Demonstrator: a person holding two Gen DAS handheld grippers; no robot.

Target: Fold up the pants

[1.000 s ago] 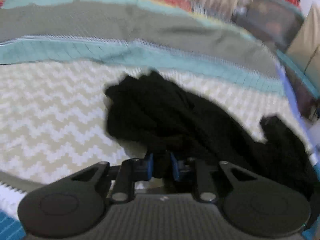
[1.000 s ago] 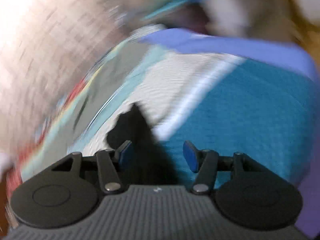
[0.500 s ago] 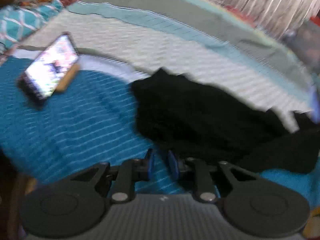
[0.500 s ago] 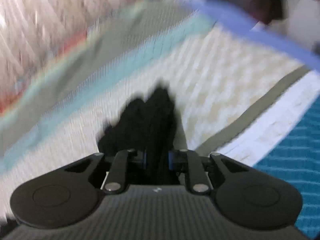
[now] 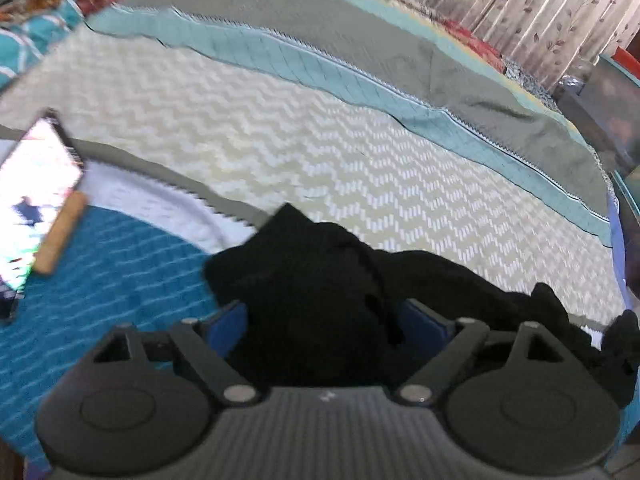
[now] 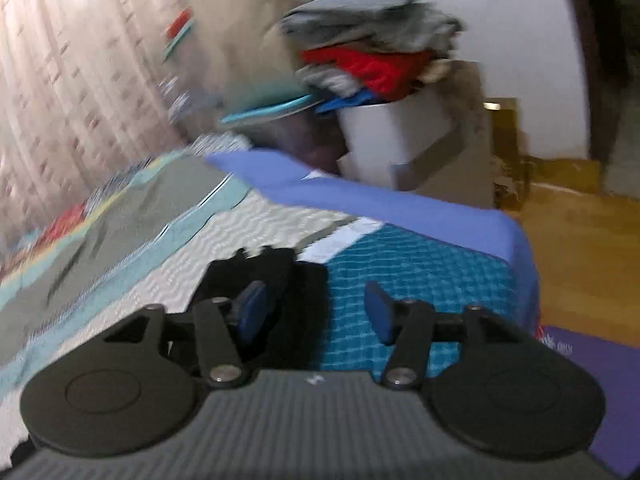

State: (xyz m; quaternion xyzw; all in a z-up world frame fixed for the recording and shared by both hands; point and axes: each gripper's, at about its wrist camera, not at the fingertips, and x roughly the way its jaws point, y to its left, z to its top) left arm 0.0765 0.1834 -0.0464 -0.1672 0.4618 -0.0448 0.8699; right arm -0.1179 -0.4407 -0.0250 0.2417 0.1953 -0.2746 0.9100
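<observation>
The black pants lie bunched on the patterned bedspread, trailing off to the right. My left gripper is open, its blue pads wide apart with a thick bunch of the black fabric between them. In the right wrist view the pants show as a dark heap near the bed's corner. My right gripper is open; its left pad sits over the black fabric, its right pad over the teal cover.
A lit phone lies on the teal part of the bed at the left. A white bin heaped with clothes stands beyond the bed's blue corner. Curtains hang behind the bed. Wooden floor lies to the right.
Both grippers have opened; each was shut on the black fabric half a second ago. The left gripper now sits closer over the pants. The right view swung toward the bed's corner.
</observation>
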